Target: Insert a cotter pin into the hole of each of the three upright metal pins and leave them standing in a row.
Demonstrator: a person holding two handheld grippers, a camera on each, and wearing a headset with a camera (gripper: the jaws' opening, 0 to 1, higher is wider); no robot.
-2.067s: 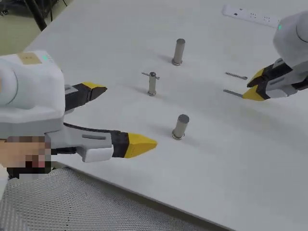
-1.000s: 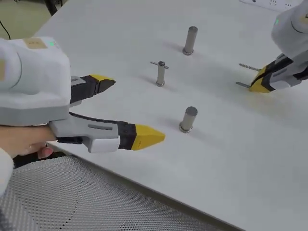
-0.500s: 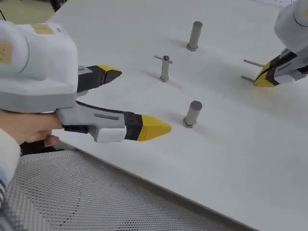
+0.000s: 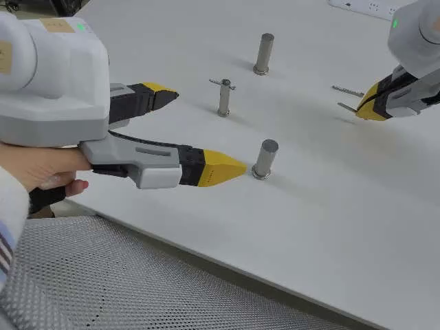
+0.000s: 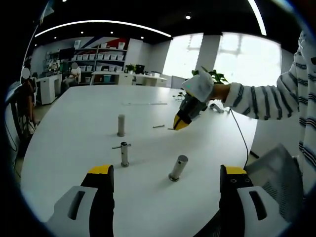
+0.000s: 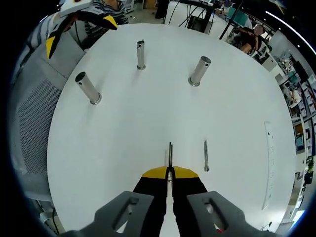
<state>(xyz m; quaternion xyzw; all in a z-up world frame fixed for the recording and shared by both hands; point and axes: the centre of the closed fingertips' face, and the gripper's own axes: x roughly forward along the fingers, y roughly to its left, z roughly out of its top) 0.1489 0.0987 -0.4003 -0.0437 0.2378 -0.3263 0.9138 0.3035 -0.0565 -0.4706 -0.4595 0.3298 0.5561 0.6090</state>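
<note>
Steel cotter pin (image 6: 170, 154), thin and straight, between closed yellow-tipped right tongs (image 6: 169, 173)

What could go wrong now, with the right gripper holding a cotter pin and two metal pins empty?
The right gripper pinches the cotter pin by one end, so it may swivel or slip at a hole.
The open left gripper has one jaw tip close to the near metal pin; a nudge might topple it.
The spare cotter pin lies loose beside the right gripper and could be swept off.
</note>
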